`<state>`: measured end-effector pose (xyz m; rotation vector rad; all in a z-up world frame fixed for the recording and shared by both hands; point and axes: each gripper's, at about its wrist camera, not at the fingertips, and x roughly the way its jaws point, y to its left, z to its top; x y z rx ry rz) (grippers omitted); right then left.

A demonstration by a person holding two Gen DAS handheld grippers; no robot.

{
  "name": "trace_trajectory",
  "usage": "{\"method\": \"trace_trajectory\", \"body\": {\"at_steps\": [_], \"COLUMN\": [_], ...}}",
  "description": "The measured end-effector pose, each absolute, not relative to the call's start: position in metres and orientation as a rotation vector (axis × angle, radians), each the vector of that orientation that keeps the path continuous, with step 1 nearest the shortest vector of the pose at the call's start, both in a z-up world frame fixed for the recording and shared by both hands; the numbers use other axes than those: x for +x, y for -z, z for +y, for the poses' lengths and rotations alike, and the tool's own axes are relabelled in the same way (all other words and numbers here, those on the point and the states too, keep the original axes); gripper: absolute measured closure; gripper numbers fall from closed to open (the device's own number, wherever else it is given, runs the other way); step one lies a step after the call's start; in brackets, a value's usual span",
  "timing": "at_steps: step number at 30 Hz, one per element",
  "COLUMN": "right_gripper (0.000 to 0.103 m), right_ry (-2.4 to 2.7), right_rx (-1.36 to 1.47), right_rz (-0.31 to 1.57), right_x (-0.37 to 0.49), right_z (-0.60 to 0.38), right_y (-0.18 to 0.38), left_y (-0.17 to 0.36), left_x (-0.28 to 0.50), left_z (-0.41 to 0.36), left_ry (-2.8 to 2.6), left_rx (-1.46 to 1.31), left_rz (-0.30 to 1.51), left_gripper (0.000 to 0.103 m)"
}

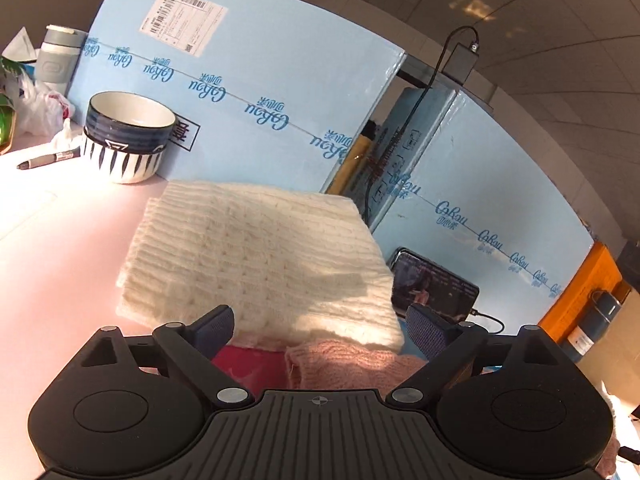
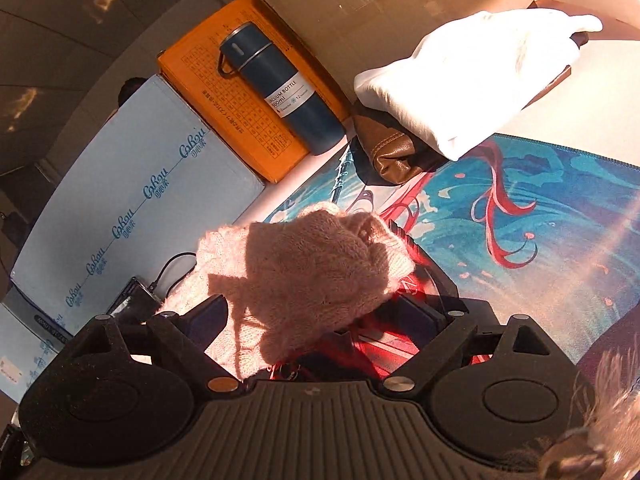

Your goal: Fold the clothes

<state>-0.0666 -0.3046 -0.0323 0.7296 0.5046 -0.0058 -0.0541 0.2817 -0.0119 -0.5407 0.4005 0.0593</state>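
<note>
A folded cream knit sweater (image 1: 256,256) lies on the pink table top, just ahead of my left gripper (image 1: 320,326), whose fingers stand wide apart and empty. A pink knit garment (image 1: 352,364) lies under that gripper. In the right wrist view the same pink knit (image 2: 304,268) is bunched up between the wide-apart fingers of my right gripper (image 2: 316,316), resting on a blue and red printed mat (image 2: 520,220). The pads do not press it. A folded white garment (image 2: 472,80) lies at the back right on a brown leather bag (image 2: 396,156).
Stacked striped bowls (image 1: 128,140), a marker (image 1: 48,159) and a tumbler (image 1: 56,56) stand at the back left. Light blue cartons (image 1: 248,80) wall the back. A phone with a cable (image 1: 432,284) lies beside the cream sweater. A blue vacuum bottle (image 2: 280,92) rests on an orange box (image 2: 224,92).
</note>
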Motion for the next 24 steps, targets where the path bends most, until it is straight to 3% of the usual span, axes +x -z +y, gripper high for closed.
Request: {"method": "trace_trajectory", "body": {"at_steps": [6,7,8,9,10,11,14,24], "right_gripper": [0.012,0.015,0.033,0.046,0.075,0.085,0.089,0.093], "right_ry": [0.026,0.027,0.028,0.027,0.025,0.023,-0.018,-0.087], "right_rx": [0.746,0.734,0.719,0.714,0.711,0.708,0.705,0.827], "right_rz": [0.464,0.463,0.462,0.471,0.482,0.493,0.449,0.341], "right_x": [-0.045,-0.042,-0.039,-0.037,-0.036,-0.035,-0.045,-0.116], "right_z": [-0.299,-0.296,-0.293,-0.291,-0.289,-0.288,-0.288,-0.297], "right_y": [0.035,0.036,0.037,0.040,0.043,0.046,0.040,0.021], "left_y": [0.030,0.030,0.029,0.028,0.028,0.027,0.023,-0.011], "left_x": [-0.031,-0.027,-0.023,-0.019,-0.018,-0.020,-0.031,-0.106], "left_z": [0.261,0.253,0.244,0.235,0.232,0.231,0.234,0.243], "left_ry": [-0.022,-0.036,-0.055,-0.058,-0.040,-0.029,-0.004,0.003], "left_rx": [-0.482,-0.439,-0.378,-0.329,-0.311,-0.313,-0.334,-0.299], "left_rz": [0.531,0.531,0.545,0.559,0.564,0.555,0.510,0.364], "left_gripper": [0.009,0.011,0.018,0.056,0.083,0.083,0.086,0.086]}}
